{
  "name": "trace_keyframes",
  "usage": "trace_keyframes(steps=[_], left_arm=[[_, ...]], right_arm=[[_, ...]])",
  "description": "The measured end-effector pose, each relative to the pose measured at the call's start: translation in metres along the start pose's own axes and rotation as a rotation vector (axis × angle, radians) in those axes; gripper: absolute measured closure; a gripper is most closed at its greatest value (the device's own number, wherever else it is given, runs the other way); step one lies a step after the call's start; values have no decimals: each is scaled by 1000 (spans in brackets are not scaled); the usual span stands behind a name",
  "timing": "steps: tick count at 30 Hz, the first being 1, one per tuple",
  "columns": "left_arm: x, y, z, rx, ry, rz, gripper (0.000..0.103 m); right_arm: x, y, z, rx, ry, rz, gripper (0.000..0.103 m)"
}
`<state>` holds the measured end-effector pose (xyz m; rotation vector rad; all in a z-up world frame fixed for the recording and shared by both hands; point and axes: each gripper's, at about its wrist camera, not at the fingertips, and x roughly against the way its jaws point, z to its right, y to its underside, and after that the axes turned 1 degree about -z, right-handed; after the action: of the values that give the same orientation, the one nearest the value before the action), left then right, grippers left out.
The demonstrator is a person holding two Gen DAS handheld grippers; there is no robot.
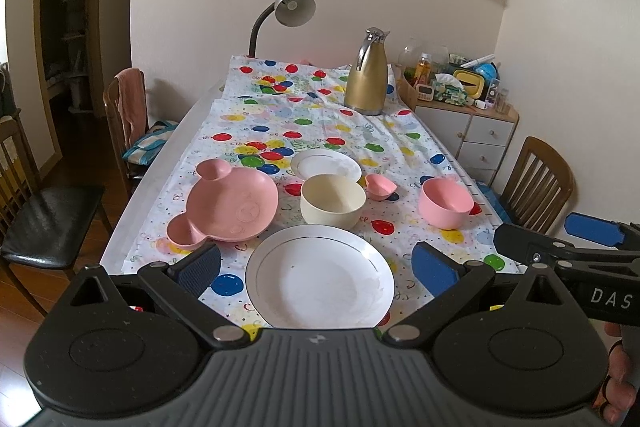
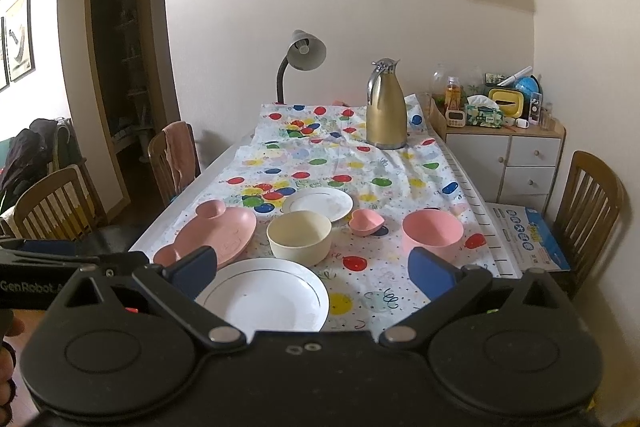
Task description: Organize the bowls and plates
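On the balloon-print cloth lie a large white plate (image 1: 320,277) (image 2: 266,297) at the near edge, a cream bowl (image 1: 333,201) (image 2: 299,237) behind it, and a small white plate (image 1: 326,165) (image 2: 318,203) farther back. A pink bear-shaped divided plate (image 1: 228,205) (image 2: 218,233) is at left. A small pink heart dish (image 1: 380,187) (image 2: 366,222) and a pink bowl (image 1: 445,203) (image 2: 432,233) are at right. My left gripper (image 1: 318,267) is open and empty above the large plate. My right gripper (image 2: 314,273) is open and empty over the table's near edge.
A gold thermos jug (image 1: 366,79) (image 2: 386,111) and a grey desk lamp (image 1: 290,7) (image 2: 306,51) stand at the table's far end. Wooden chairs (image 1: 538,179) (image 2: 588,199) flank the table. A cluttered white cabinet (image 1: 468,131) (image 2: 508,151) stands at right.
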<state>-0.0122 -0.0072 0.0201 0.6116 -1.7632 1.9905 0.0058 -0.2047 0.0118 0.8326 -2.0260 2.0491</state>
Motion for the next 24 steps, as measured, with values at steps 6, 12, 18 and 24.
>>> trace_keyframes(steps=[6,12,18,24], left_arm=[[-2,-1,4,3,-2,-4,1],[-10,-3,5,10,-7,-11,1],[-27,-10,1,40,10,-12,1],[-60,-11,-13,138,0,-107,1]], right_arm=[[-1,0,1,-2,-3,0,1],[-6,0,3,9,-10,-10,1],[-23,-5,10,35,-21,-32,1],[-47,-11,22,36,-41,-58,2]])
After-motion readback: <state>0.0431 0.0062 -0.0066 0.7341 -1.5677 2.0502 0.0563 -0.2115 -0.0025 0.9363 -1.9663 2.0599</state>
